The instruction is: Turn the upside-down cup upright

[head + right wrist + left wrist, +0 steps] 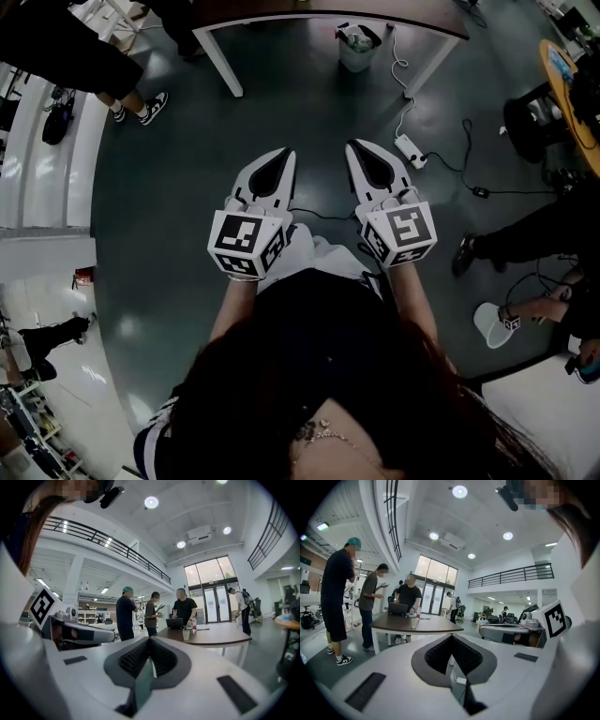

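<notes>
A small pale cup (414, 622) stands on a dark-topped table (436, 625) ahead of me; whether it is upside down I cannot tell at this distance. In the right gripper view the same cup (186, 634) sits near a laptop (174, 623) and a bottle (194, 626). My left gripper (281, 156) and right gripper (355, 146) are held side by side over the dark floor, well short of the table (309, 17). Both are shut with nothing between the jaws, as the left gripper (451, 638) and right gripper (150, 640) show in their own views.
A person (408, 597) stands at the laptop; two more (337, 592) are on the left. A bin (356, 47) sits under the table, a power strip with cables (411, 150) lies on the floor, and a seated person (534, 234) is at right.
</notes>
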A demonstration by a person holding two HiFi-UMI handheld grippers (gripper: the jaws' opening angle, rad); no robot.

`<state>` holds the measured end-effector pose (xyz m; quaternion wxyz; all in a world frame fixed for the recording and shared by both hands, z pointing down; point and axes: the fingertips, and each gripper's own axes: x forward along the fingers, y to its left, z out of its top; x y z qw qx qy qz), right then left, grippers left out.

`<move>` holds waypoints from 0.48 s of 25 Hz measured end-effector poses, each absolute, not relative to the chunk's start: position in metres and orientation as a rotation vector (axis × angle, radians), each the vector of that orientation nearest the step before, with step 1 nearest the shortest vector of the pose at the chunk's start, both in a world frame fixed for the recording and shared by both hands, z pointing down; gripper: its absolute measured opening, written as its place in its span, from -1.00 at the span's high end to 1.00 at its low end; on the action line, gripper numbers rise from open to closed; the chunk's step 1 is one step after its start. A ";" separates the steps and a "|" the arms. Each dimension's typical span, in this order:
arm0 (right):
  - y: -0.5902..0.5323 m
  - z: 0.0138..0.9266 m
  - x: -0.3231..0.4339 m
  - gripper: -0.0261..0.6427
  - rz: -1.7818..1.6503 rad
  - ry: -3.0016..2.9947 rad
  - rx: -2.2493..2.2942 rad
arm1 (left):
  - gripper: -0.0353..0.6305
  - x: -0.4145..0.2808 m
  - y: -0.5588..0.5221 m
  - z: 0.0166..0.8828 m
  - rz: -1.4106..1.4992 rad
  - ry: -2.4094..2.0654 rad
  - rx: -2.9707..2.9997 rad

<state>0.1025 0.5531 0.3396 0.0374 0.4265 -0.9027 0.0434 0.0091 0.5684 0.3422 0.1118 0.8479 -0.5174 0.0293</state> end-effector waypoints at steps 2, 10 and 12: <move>0.545 0.343 0.102 0.87 0.154 -2.767 1.295 | 0.89 0.008 0.562 0.345 0.098 -1.521 2.472; 0.508 0.352 0.094 0.87 0.199 -2.772 1.277 | 0.89 0.000 0.524 0.353 0.118 -1.523 2.449; 0.493 0.354 0.092 0.87 0.202 -2.775 1.280 | 0.89 -0.001 0.508 0.354 0.117 -1.518 2.455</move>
